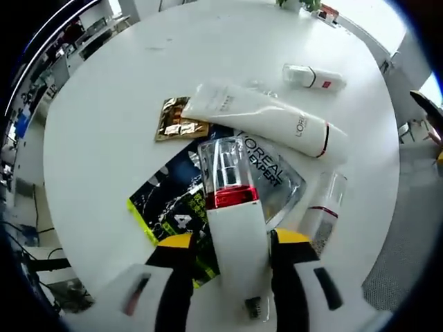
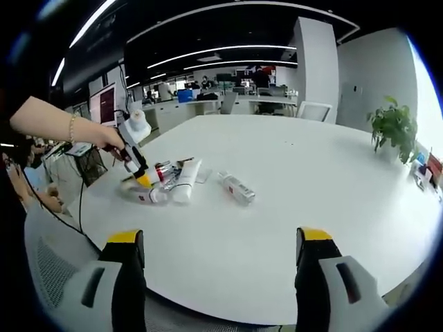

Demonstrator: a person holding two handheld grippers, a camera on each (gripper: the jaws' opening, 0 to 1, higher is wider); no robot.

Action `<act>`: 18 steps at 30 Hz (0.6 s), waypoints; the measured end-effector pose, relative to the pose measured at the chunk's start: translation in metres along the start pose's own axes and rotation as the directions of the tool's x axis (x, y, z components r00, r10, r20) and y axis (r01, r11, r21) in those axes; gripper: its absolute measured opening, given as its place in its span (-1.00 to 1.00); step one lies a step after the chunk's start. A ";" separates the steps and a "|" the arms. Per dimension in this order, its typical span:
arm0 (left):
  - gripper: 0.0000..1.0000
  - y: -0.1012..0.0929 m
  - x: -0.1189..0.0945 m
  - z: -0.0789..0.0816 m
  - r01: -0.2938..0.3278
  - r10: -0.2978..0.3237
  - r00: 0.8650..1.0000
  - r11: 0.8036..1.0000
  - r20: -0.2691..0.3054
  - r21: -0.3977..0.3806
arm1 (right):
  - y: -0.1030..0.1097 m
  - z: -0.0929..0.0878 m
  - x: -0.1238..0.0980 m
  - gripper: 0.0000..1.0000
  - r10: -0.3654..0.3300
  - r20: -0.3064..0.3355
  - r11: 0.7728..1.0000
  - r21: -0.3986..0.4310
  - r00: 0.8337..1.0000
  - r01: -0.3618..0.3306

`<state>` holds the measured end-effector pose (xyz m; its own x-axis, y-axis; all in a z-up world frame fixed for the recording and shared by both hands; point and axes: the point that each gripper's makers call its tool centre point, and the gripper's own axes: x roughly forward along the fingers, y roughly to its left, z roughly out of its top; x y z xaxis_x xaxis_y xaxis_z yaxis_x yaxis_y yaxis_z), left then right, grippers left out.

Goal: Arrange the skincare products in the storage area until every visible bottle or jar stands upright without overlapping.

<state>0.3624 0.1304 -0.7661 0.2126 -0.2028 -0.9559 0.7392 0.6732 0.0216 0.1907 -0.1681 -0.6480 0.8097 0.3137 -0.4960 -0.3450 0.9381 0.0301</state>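
Open-plan office behind, round white bench in front, carrying a small heap of skincare items near one edge. Left gripper clamped, fingers pressing both flanks of a white bottle with red band and clear cap, held over the heap. Below it: black-and-yellow printed sachet, gold foil sachet, long white squeeze tube lying flat across them, a second clear-capped white bottle on its side just beside the fingers, and a small white tube with red label lying apart toward the bench's far side.

Right gripper empty, fingers wide apart, well back from the heap, near the bench's near edge.

Likely risks: setting the held bottle down on the slick sachets, hence tipping; brushing the lying bottle and rolling it toward the edge; tall narrow shape toppling if released tilted.
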 end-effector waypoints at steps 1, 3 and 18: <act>-0.04 0.001 0.000 0.000 -0.003 0.003 1.000 1.000 -0.005 0.003 | 0.000 0.000 0.000 0.80 0.000 0.000 1.000 0.000 1.000 0.000; -0.06 0.002 0.002 0.000 -0.006 0.006 1.000 1.000 -0.009 0.004 | 0.000 0.000 0.000 0.80 -0.002 0.000 1.000 0.000 1.000 0.002; -0.32 -0.004 0.001 0.004 0.019 -0.008 0.999 0.976 0.052 -0.216 | -0.001 0.000 0.000 0.79 -0.005 0.002 1.000 -0.004 1.000 0.005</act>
<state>0.3626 0.1244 -0.7662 0.2400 -0.2446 -0.9395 0.5871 0.8072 -0.0602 0.1913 -0.1693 -0.6483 0.8125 0.3091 -0.4943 -0.3426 0.9392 0.0242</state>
